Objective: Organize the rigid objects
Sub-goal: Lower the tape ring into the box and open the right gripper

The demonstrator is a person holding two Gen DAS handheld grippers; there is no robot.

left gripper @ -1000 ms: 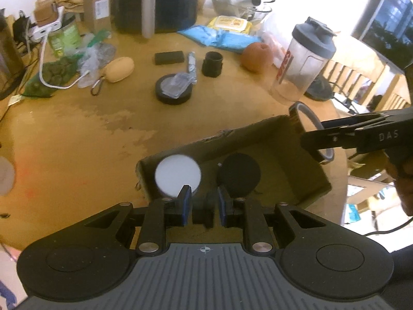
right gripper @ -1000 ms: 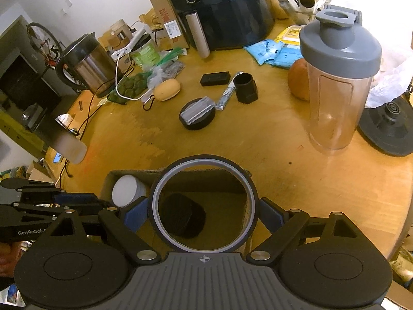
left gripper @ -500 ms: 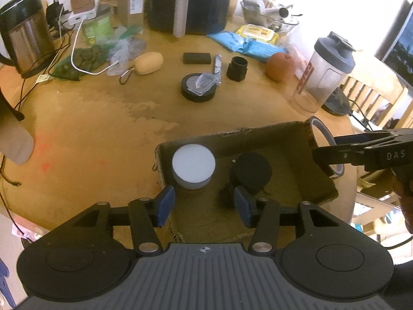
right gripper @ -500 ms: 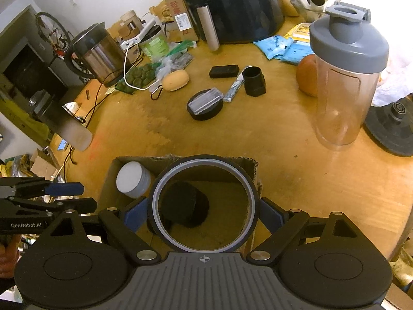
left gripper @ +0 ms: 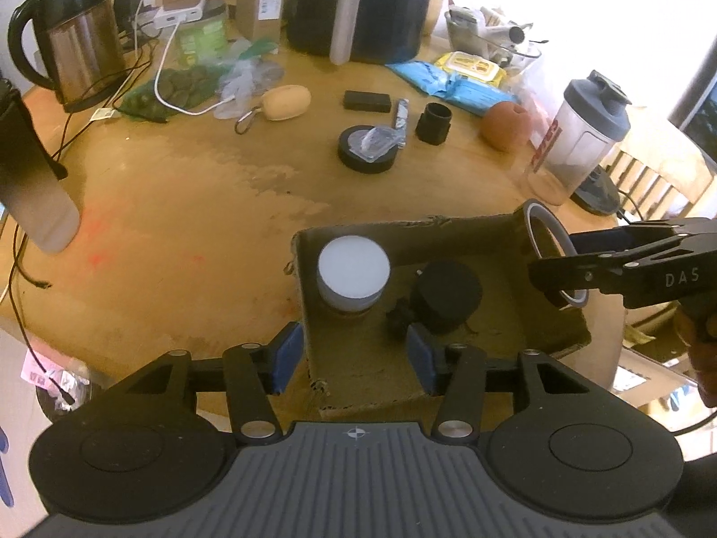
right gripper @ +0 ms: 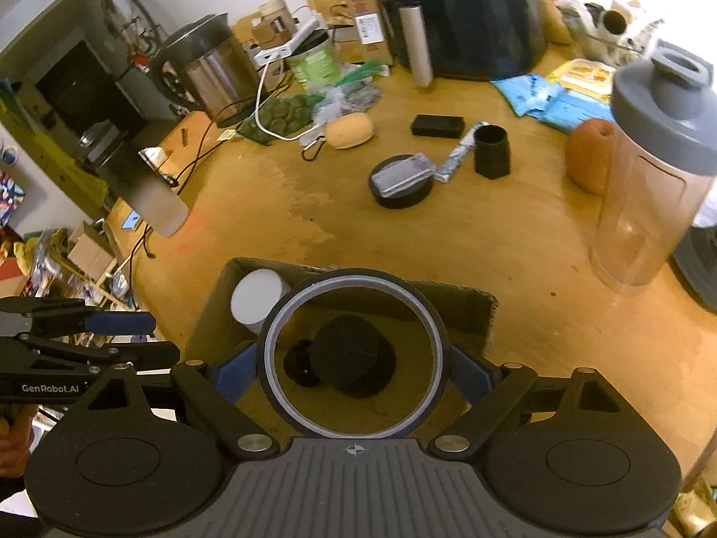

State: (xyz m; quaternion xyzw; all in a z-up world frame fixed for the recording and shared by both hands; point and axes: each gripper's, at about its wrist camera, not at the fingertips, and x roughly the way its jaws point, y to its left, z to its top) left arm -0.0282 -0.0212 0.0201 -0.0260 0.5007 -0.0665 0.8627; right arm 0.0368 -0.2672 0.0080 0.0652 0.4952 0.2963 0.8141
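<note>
An open cardboard box (left gripper: pixel 475 228) sits on the wooden table and holds a white-lidded jar (left gripper: pixel 354 264), a black round lid (left gripper: pixel 446 296) and a small black piece (left gripper: pixel 399 318). My left gripper (left gripper: pixel 354 358) is open and empty, above the box's near left corner. My right gripper (right gripper: pixel 354 367) is shut on a black ring with a grey inner rim (right gripper: pixel 269 340) and holds it over the box (right gripper: pixel 470 305); the ring also shows in the left wrist view (left gripper: pixel 537 219) above the box's right end.
On the table beyond the box lie a black disc with a clear packet (left gripper: pixel 367 148), a black cup (left gripper: pixel 434 123), a black block (left gripper: pixel 366 101), a foil stick (left gripper: pixel 400 114) and a tan speaker (left gripper: pixel 287 102). A shaker bottle (left gripper: pixel 578 139), an orange (left gripper: pixel 504 124), a kettle (left gripper: pixel 76 40) and an air fryer (left gripper: pixel 358 0) stand around.
My left gripper has opened, letting go of the small black piece in the box, and has drawn back and up. My right gripper still holds the ring over the box.
</note>
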